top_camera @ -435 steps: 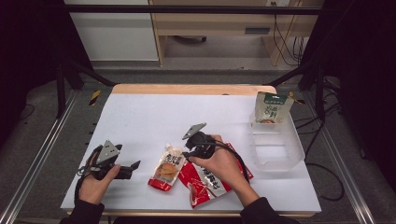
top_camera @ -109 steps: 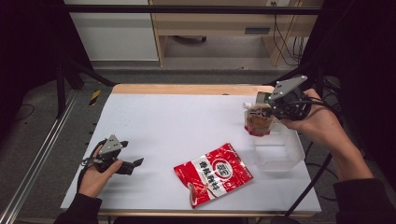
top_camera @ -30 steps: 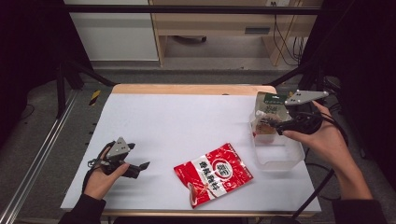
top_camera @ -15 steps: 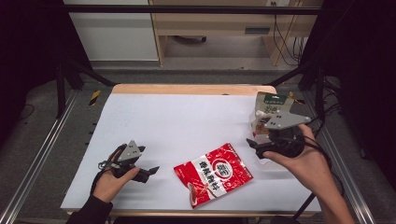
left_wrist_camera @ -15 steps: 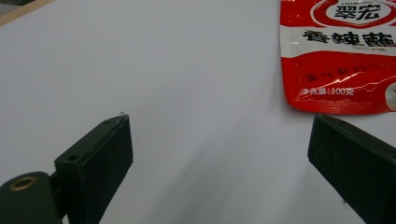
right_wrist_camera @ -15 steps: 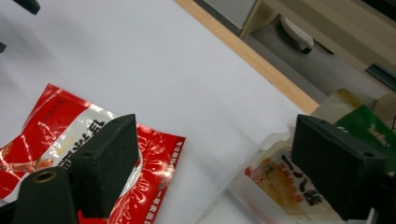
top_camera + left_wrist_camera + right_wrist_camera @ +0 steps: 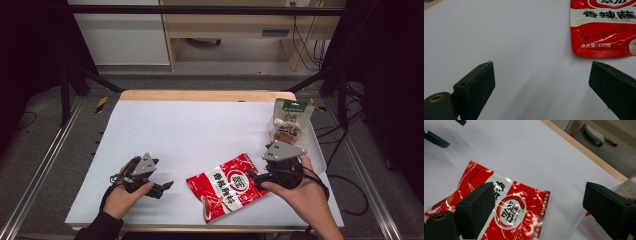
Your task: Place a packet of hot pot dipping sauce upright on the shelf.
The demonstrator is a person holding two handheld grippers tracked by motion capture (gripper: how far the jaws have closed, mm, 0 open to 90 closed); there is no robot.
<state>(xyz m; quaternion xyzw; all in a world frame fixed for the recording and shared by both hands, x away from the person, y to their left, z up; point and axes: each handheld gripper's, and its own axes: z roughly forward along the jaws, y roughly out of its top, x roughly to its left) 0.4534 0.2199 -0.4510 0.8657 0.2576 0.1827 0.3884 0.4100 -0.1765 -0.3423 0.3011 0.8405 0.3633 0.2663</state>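
High view: right gripper (image 7: 254, 176) sits low at the right edge of the red sachet (image 7: 227, 186), which lies flat on the white table sheet (image 7: 200, 130), near the front edge and roughly midway between the two hands. Its jaws have just been opening and stand wide; nothing is between them yet. Left gripper (image 7: 169, 185) rests on the sheet, apart from the sachet on its left. Behind the right hand a clear plastic bin (image 7: 311, 145) holds an upright green-topped packet (image 7: 290, 112) and a smaller sachet (image 7: 285, 132) in front of it; their print is too small to read.

Judgement: the step in hand looks like picking up the red sachet for the bin. To do it well, bring one jaw under the lifted right edge, bite on the sealed border rather than the filled middle, and close fully before lifting, since foil slips.

Left gripper view: jaws wide apart, empty, over bare sheet. The sachet's corner (image 7: 604, 27) lies ahead and to the right, clear of both jaws. Legible: "100" within a line of white Chinese characters, and larger white characters above, cut off by the frame.

Right gripper view: jaws spread, sachet (image 7: 506, 212) below and ahead, not pinched. A round red-and-white emblem with characters shows on its white band; I cannot read it with confidence. The bin wall (image 7: 584, 225) is at lower right.
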